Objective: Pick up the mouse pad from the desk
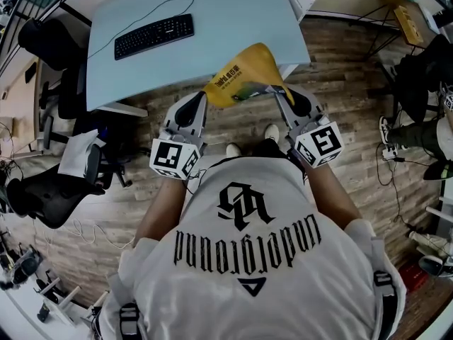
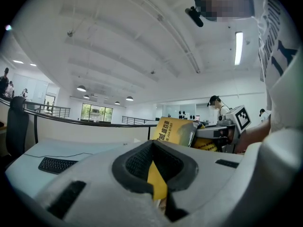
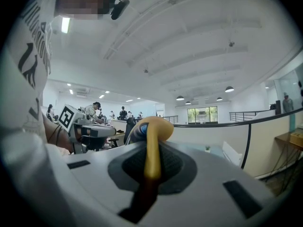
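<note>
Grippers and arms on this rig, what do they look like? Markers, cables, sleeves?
Left gripper and right gripper match: pale grey moulded shells, black textured pads, each with a white cube bearing black square markers. No cables visible. Short-sleeved white T-shirt with black print.

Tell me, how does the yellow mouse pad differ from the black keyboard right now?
The soft yellow mouse pad is held up off the pale blue desk, pinched between the left claw and right claw; the black corded keyboard lies on it untouched. The mouse pad bends in an arch; the keyboard lies flat. Both are desk accessories.
</note>
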Demonstrator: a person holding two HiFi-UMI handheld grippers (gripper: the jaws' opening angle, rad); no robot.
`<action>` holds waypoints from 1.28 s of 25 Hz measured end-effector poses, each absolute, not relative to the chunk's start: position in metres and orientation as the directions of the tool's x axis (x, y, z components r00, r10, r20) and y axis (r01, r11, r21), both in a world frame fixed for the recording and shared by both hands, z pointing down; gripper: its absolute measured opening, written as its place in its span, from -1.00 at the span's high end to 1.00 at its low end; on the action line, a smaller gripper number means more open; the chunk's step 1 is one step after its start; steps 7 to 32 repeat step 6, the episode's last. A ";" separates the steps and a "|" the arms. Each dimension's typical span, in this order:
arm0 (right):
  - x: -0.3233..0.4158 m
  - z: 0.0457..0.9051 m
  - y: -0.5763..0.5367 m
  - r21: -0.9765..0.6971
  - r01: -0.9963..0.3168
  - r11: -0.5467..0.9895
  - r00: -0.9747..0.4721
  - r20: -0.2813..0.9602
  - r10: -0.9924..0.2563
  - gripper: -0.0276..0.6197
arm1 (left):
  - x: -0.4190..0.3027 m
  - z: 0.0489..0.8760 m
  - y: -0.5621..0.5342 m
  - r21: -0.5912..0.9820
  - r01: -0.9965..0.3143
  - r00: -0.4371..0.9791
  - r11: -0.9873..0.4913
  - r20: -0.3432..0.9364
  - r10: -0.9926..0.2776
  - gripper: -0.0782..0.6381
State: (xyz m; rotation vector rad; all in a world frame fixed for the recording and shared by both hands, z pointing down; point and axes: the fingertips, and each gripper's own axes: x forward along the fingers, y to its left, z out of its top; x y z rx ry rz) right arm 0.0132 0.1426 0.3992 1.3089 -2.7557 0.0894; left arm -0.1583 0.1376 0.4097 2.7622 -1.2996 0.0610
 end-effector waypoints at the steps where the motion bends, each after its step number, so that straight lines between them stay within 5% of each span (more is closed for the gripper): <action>1: 0.012 0.399 0.142 -0.022 -0.777 0.629 -0.628 0.103 -0.772 0.84 | -0.159 0.410 0.138 0.065 -0.770 0.638 -0.635 0.074 -0.766 0.76; 32: 0.011 0.399 0.141 -0.039 -0.785 0.618 -0.619 0.097 -0.780 0.84 | -0.160 0.410 0.138 0.066 -0.766 0.643 -0.639 0.071 -0.763 0.76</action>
